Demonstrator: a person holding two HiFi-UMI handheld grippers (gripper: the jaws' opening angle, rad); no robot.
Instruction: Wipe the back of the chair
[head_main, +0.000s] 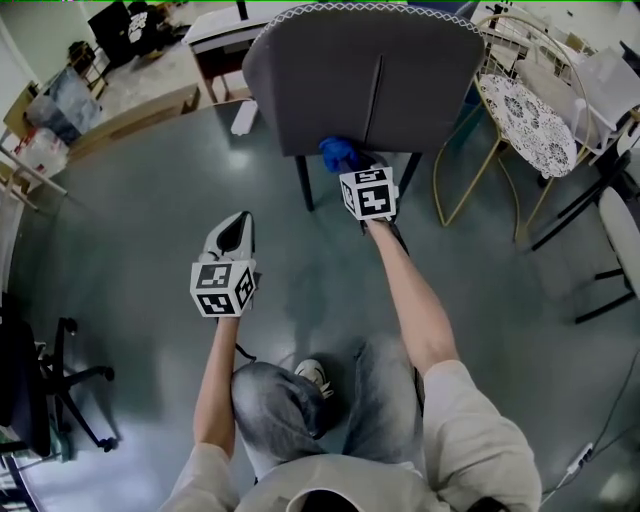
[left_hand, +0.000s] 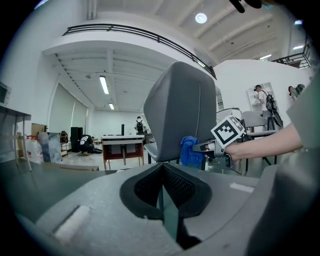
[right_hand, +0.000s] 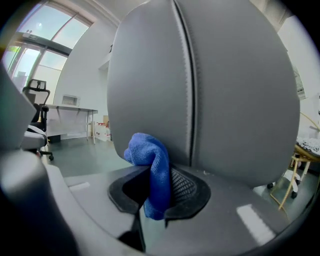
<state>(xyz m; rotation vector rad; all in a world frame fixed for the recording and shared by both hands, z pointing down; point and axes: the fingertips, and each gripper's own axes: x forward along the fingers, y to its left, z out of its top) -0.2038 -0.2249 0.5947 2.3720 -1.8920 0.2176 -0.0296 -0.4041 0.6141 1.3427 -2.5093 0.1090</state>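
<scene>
A grey upholstered chair back (head_main: 370, 75) with a vertical seam faces me; it fills the right gripper view (right_hand: 200, 85) and shows in the left gripper view (left_hand: 180, 110). My right gripper (head_main: 352, 165) is shut on a blue cloth (head_main: 340, 153), whose bunched end presses against the lower edge of the chair back, left of the seam (right_hand: 150, 172). The cloth (left_hand: 191, 151) also shows beside the chair in the left gripper view. My left gripper (head_main: 232, 232) hovers lower left over the floor, jaws together with nothing in them (left_hand: 162, 192).
A gold wire-frame table (head_main: 525, 110) with a patterned round top stands right of the chair. A wooden desk (head_main: 215, 40) is behind it, a black office chair (head_main: 40, 390) at lower left, and more furniture (head_main: 610, 210) on the right. My knees (head_main: 300, 395) are below.
</scene>
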